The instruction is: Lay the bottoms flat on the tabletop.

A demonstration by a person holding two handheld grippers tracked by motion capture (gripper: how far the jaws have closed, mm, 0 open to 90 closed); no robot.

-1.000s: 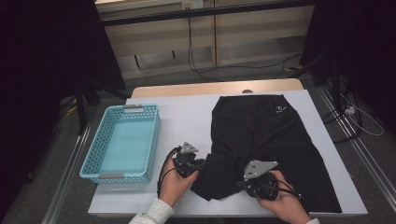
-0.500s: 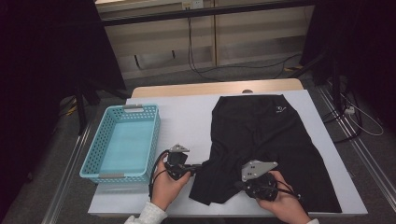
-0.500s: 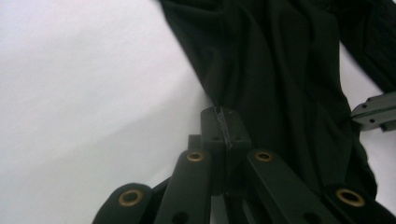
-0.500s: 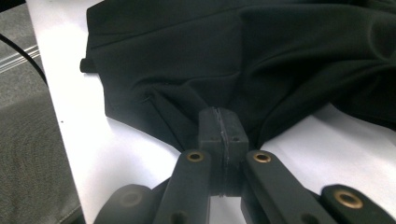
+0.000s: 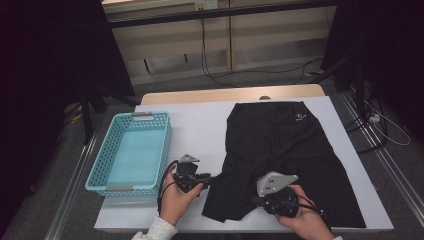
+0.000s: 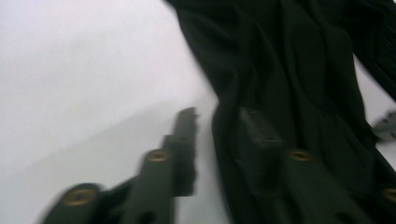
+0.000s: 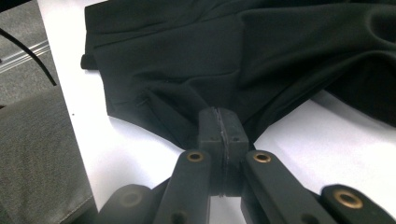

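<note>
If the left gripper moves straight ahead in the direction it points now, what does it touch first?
Most likely the black shorts: the left gripper points at their near edge, jaws just opened, one jaw on the white table, the other over the cloth. Depth is blurred.

Surface [image 5: 200,125]: white top, with a bare wooden strip showing along its far edge. 2 things lay directly on it. A light blue basket [image 5: 95,172] with latticed walls sat at the left side, its near end close to the front edge. A black garment [image 5: 285,150] lay spread over the right half, reaching from near the far edge to the front edge, wrinkled and bunched at its near left part. A white band separated basket and garment.
</note>
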